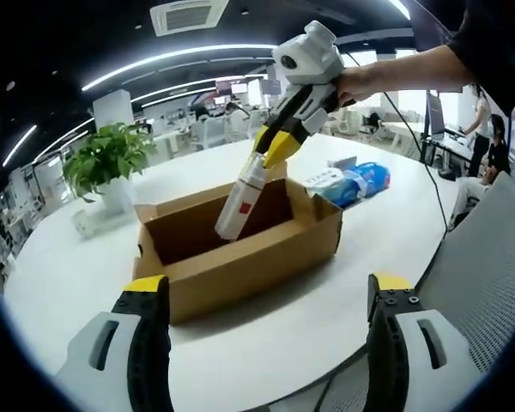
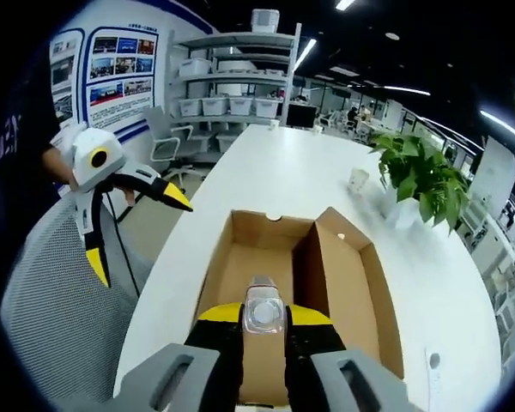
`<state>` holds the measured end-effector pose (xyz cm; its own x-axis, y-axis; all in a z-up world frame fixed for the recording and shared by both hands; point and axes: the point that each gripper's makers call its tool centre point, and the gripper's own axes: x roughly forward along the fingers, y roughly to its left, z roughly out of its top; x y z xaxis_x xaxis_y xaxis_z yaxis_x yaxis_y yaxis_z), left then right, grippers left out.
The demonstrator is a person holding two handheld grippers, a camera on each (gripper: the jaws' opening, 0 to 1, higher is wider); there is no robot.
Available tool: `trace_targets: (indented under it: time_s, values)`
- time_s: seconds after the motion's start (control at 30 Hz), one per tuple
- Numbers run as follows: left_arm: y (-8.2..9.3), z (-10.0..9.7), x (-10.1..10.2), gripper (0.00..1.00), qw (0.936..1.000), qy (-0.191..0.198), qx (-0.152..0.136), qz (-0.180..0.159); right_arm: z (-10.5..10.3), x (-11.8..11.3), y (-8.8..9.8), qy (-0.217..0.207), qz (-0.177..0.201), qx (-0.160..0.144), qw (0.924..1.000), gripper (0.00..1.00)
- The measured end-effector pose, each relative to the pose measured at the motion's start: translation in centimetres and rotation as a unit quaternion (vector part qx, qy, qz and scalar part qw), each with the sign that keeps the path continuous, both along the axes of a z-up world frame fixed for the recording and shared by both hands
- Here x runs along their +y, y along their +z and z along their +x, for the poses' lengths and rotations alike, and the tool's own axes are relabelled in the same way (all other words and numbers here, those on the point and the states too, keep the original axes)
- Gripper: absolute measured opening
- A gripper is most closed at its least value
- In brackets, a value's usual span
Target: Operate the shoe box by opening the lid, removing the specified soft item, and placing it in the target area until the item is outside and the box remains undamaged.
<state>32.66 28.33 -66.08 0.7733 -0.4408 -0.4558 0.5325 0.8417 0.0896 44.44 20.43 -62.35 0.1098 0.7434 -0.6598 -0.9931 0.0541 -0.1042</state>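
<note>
Shoe box (image 1: 240, 257) open; right tool (image 1: 270, 148) grips unreadable-labelled tube (image 1: 240, 202).

I am working in an open-plan office. My landmark is the big white table (image 2: 300, 184). A potted plant (image 1: 107, 159) stands on it, and grey mesh chairs (image 1: 489, 257) sit just beside its edge. Beyond the table's far end I see rows of desks with monitors (image 2: 302, 114) and people seated at them. Near that end stands a white shelf rack (image 2: 232, 73) loaded with storage bins, and next to the rack a wall board carries posters (image 2: 112, 60). Above the table, long strip lights (image 1: 176, 58) and a ceiling air-conditioning vent (image 1: 189, 15) hang from a dark ceiling.
</note>
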Motion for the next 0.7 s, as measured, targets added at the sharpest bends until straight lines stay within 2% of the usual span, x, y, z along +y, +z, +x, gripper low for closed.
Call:
trace_targets:
  time_s: [0.7]
  values:
    - [0.1,0.1,-0.2,0.95,1.0000,-0.001,-0.003,-0.004,1.1,-5.1,3.9,-0.013,-0.009,-0.024,0.9996,0.12]
